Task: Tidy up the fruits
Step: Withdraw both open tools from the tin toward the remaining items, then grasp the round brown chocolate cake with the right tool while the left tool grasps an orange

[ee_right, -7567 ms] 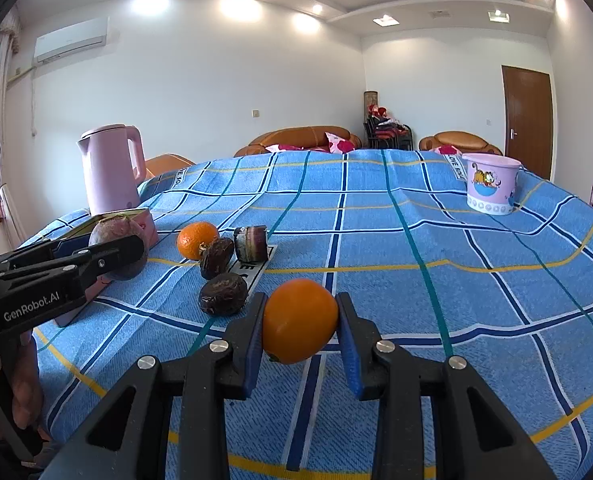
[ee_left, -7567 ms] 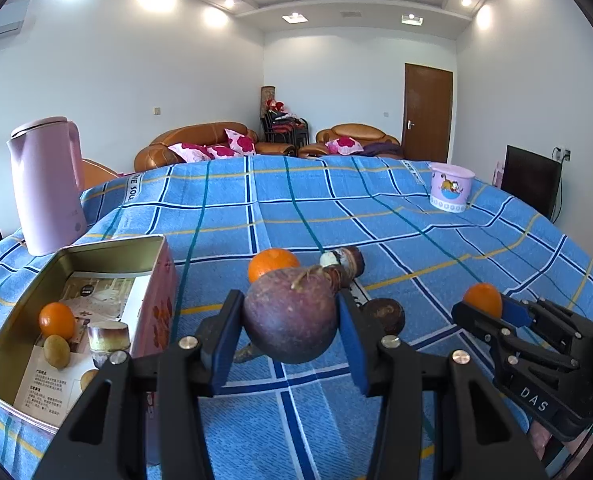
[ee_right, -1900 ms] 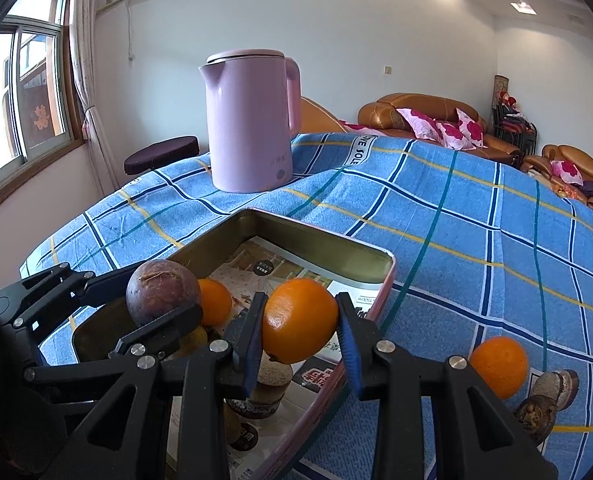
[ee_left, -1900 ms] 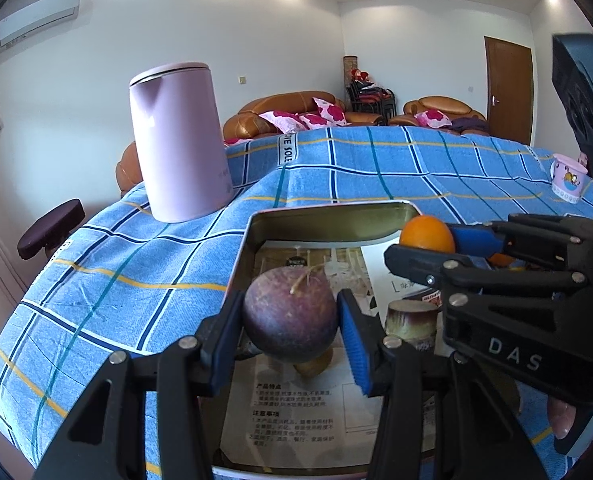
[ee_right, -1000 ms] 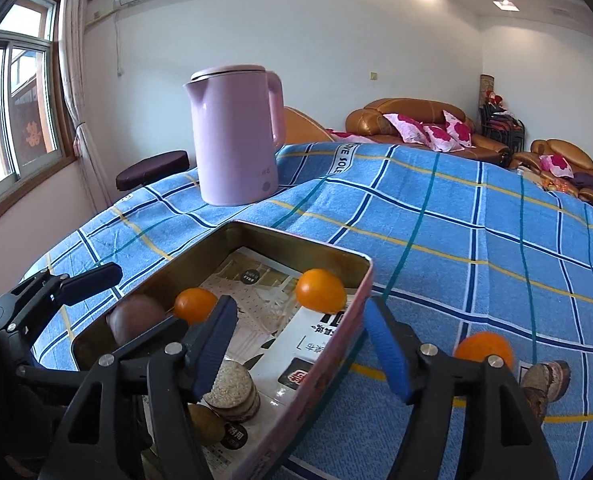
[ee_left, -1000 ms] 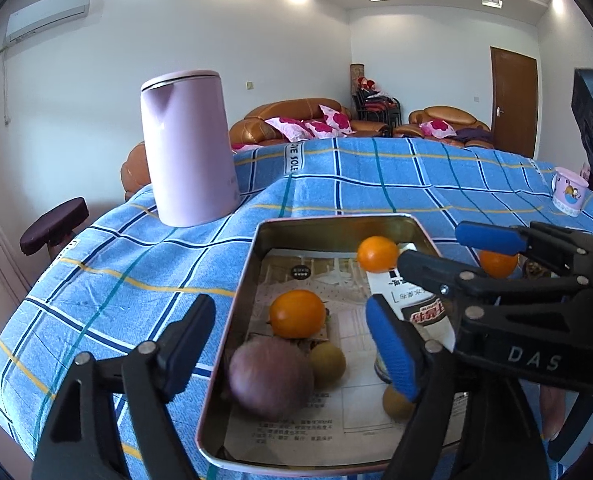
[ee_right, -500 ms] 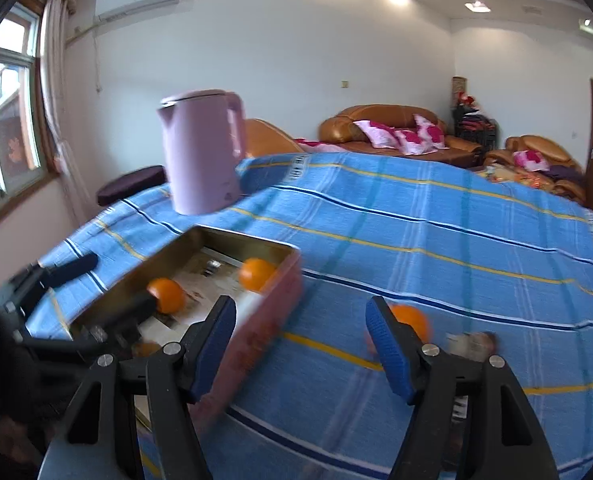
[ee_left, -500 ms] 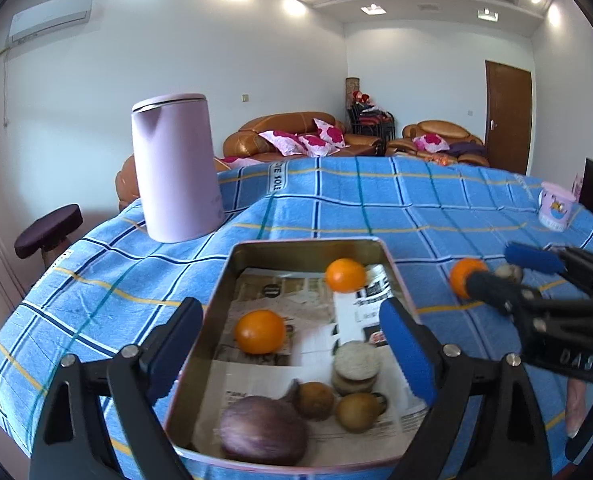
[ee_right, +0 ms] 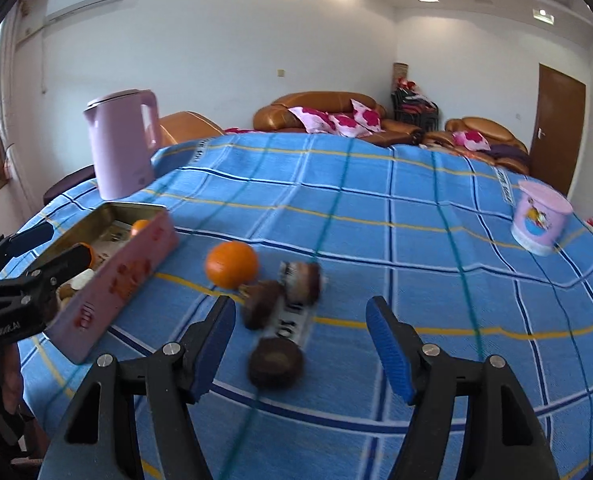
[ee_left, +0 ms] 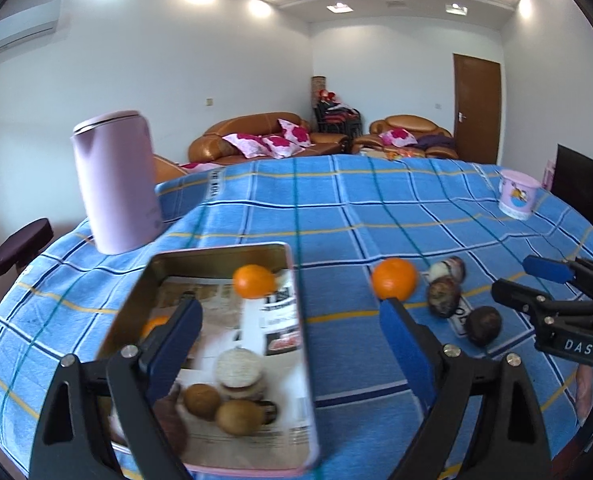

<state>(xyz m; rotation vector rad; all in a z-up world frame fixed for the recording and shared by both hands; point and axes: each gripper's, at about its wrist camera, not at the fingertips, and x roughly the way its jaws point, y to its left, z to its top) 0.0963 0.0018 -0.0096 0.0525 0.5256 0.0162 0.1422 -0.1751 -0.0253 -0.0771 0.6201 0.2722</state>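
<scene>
Tin [ee_left: 296, 344] with fruit inside: two oranges [ee_left: 253, 281], two brown round fruits [ee_left: 238, 417], a pale ridged disc [ee_left: 240, 368], and at its near corner a blurred dark purple fruit [ee_left: 168, 420], partly hidden behind the left finger. Compared with the frames two seconds back, the purple fruit and one orange are no longer clamped; both lie in the tin. Left gripper [ee_left: 292, 344]: jaws spread wide with nothing between the pads, held above the tin's near right part, having drawn back from it. Right gripper [ee_right: 300, 344]: jaws parted about halfway and empty, swung away from the tin toward the loose fruit. Loose fruit on the blue checked cloth [ee_right: 376, 216], right of the tin: one orange [ee_right: 231, 265], then three dark fruits [ee_right: 275, 361] on and beside a paper strip [ee_right: 292, 320]. The nearest dark fruit lies just ahead of the right gripper, between its fingers in view, untouched. Behind the tin, a pink kettle [ee_right: 120, 144]; far right, a pink cup [ee_right: 540, 220].
</scene>
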